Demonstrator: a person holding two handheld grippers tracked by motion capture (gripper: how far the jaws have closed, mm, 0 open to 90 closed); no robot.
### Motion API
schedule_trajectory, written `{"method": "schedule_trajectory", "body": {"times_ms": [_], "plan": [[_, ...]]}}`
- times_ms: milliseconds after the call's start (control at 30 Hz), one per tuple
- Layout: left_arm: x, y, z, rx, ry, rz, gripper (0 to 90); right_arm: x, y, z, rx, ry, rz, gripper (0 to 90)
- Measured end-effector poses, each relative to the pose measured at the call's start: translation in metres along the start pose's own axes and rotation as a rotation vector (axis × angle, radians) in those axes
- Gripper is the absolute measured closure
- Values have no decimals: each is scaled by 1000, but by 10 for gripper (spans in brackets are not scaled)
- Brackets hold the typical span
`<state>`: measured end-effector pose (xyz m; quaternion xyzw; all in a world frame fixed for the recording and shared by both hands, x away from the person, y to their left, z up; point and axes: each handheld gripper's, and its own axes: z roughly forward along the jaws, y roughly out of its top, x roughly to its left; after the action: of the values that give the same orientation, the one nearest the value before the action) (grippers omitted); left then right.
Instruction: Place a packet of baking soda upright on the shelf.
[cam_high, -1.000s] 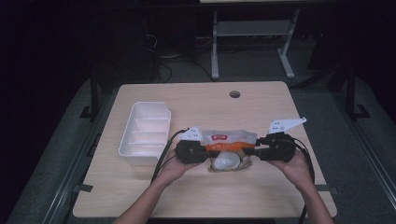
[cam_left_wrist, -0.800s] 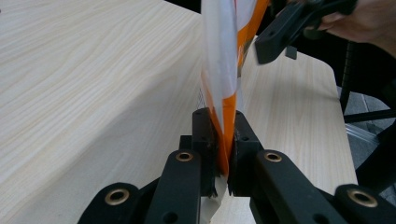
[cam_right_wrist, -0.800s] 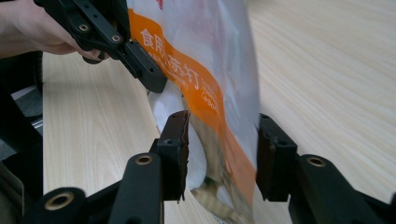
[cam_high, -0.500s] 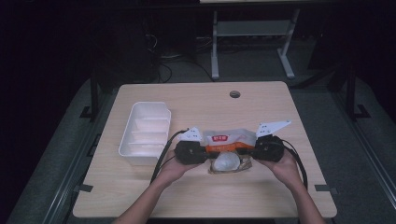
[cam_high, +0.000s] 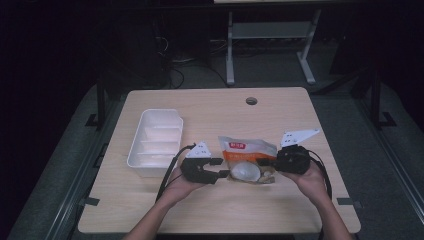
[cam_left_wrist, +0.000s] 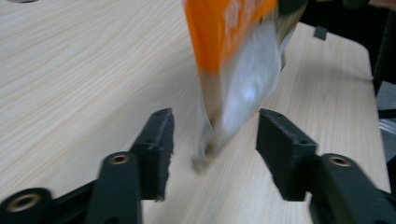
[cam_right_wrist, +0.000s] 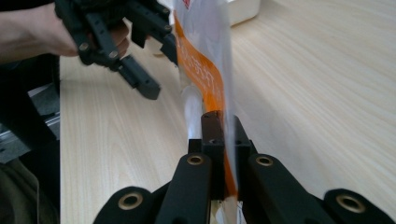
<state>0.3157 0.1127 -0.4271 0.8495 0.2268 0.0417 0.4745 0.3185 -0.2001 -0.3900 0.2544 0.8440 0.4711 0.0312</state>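
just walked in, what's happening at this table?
A person holds a gripper in each hand over a snack bag on the wooden table. The right gripper is clamped on one edge of the bag. The left gripper has just been opening: its jaws stand apart with the bag's other end between them, the pads not pressing it. A white divided tray sits to the left, untouched.

We see the pale wooden desk (cam_high: 210, 110) evenly lit amid dark surroundings; the orange-and-clear plastic pouch (cam_left_wrist: 243, 60) blurs in the left gripper view.
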Motion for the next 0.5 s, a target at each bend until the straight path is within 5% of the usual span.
{"method": "schedule_trajectory", "body": {"times_ms": [500], "plan": [[-11, -26, -15, 8, 31, 18, 352, -6, 23, -12, 3, -74, 23, 898]]}}
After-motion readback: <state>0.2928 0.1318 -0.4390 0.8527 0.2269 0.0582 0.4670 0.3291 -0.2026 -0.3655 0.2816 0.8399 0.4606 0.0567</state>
